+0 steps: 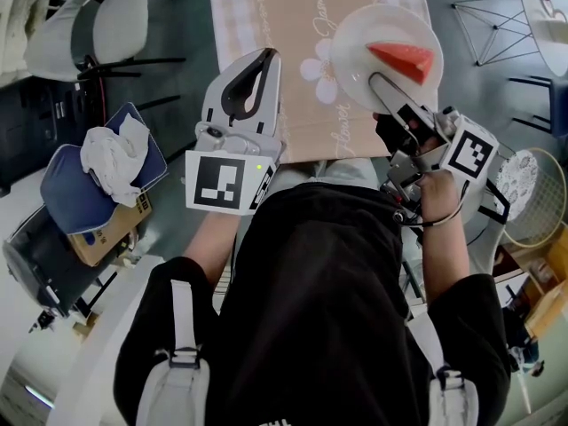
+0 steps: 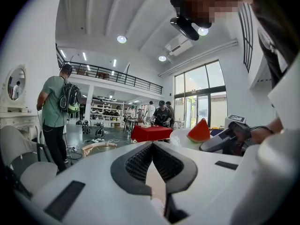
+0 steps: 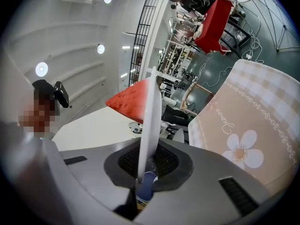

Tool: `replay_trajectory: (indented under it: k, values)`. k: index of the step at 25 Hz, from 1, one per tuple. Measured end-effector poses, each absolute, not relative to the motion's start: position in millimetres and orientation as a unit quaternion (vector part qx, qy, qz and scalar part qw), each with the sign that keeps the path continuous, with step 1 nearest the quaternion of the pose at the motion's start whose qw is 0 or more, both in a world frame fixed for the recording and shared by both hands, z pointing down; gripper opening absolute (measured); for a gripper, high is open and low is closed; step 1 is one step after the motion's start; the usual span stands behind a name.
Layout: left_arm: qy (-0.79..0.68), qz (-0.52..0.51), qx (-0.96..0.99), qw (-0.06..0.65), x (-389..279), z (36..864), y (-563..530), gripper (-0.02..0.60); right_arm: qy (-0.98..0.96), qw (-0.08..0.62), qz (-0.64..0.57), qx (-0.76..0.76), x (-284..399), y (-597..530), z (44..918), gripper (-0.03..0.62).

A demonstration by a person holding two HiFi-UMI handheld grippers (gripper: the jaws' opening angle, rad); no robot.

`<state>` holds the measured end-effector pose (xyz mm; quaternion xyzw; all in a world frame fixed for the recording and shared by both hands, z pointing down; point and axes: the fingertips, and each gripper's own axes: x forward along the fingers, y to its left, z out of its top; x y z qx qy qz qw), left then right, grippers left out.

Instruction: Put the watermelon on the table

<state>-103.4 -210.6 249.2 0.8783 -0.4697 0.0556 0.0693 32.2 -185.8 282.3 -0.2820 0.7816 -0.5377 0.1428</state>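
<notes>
1. While the right gripper point(image 1: 380, 82) points away from me, its jaws are closed tight on the near rim of a white plate point(image 1: 355, 47). In the right gripper view that rim runs edge-on between the pads.
2. The watermelon point(image 1: 404, 58), a red wedge, lies on the plate, toward its right side, and touches neither gripper.
3. From the head view I see the plate over the table point(image 1: 293, 25), near its right edge and closer to the near right corner than the far one. I cannot tell whether the plate rests on the flowered beige cloth or hangs just above it.
4. My left gripper point(image 1: 269, 56) has its jaws brought together at the tips with nothing between them. It sits over the near edge of the table, left of the plate and apart from it.
5. In the left gripper view the wedge shows to the right, beyond the closed tips.
</notes>
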Motion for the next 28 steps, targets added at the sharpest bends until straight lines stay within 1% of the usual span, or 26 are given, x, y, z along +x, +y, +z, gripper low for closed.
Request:
replay_trajectory:
  k: [6,28]
  values:
    - [-0.473,0.064,0.875,0.082,-101,265,-215,0.012,0.785,0.121,-0.543,-0.274,30,-189,299,0.026]
    - [-0.475,0.091,0.868,0.114,-97,323,-220,0.012,0.767,0.119,-0.573,-0.263,34,-195,356,0.026]
